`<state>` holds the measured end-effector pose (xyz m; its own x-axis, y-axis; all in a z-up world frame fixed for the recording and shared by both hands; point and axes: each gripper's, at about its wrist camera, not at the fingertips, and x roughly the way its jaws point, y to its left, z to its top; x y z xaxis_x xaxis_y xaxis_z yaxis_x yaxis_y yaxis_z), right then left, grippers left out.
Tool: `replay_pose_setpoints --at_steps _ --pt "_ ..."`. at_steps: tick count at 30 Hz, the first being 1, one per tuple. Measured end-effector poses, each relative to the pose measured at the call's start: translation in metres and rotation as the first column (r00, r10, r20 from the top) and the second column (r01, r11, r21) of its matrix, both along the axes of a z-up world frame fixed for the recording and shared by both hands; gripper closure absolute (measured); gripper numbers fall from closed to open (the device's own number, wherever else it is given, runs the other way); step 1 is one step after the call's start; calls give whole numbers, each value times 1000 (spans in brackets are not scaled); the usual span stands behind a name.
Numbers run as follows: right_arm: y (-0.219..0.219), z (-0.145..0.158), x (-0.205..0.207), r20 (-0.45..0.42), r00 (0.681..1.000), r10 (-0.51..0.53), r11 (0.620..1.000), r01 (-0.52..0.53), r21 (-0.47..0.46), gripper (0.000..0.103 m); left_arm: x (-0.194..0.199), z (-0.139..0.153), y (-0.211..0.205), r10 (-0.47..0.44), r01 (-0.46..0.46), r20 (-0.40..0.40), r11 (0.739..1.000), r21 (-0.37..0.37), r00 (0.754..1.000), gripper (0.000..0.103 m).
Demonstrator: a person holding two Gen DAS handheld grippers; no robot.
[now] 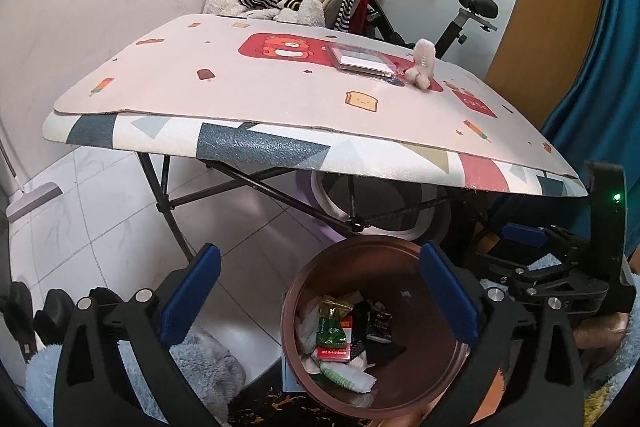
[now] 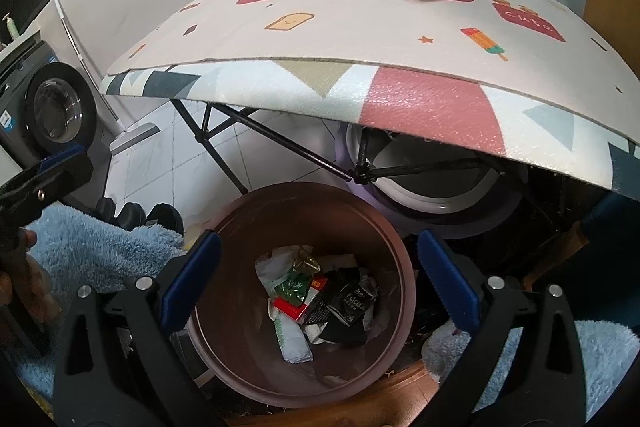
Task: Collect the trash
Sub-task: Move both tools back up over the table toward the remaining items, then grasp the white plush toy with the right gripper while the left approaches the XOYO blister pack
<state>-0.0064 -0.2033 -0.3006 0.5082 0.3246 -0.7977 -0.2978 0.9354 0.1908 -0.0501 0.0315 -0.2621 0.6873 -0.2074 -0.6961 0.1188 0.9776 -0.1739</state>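
Several crumpled wrappers [image 2: 308,291] fill the brown bin [image 2: 224,355]; both hand-held grippers [image 1: 320,291] [image 2: 318,287] gape wide, empty.

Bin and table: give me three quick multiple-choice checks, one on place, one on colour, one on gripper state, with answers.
1. Where is the bin?
A. On the table
B. On the floor in front of the table
C. On the bike seat

2. What colour is the box in the bin?
A. Red
B. Yellow
C. Purple

3. How do the right gripper's jaws stand?
A. Shut on a wrapper
B. Shut on the bin rim
C. Open, holding nothing

Answers:
1. B: the bin sits below the front edge of the table, by its folding legs.
2. A: the box among the wrappers is red.
3. C: the right gripper has its blue pads spread wide above the bin, nothing between them.
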Motion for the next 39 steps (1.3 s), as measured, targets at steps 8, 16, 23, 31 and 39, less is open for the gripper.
replay_pose_setpoints --at_steps 8,16,23,31,39 --pt "-17 26 20 52 998 -36 999 34 25 6 25 18 6 14 -16 54 999 28 998 6" --pt "-51 69 66 143 988 -57 997 50 51 6 69 53 12 43 -44 132 999 0 990 6" --pt "-68 88 117 194 981 -20 1000 22 -9 6 106 74 7 22 -24 155 1000 11 988 6" --pt "-67 91 184 265 964 -7 996 32 -89 6 149 75 3 1 2 80 999 -42 997 6" --pt "-42 85 242 288 958 1 995 29 -99 15 188 66 -9 -10 11 11 996 -87 1000 6"
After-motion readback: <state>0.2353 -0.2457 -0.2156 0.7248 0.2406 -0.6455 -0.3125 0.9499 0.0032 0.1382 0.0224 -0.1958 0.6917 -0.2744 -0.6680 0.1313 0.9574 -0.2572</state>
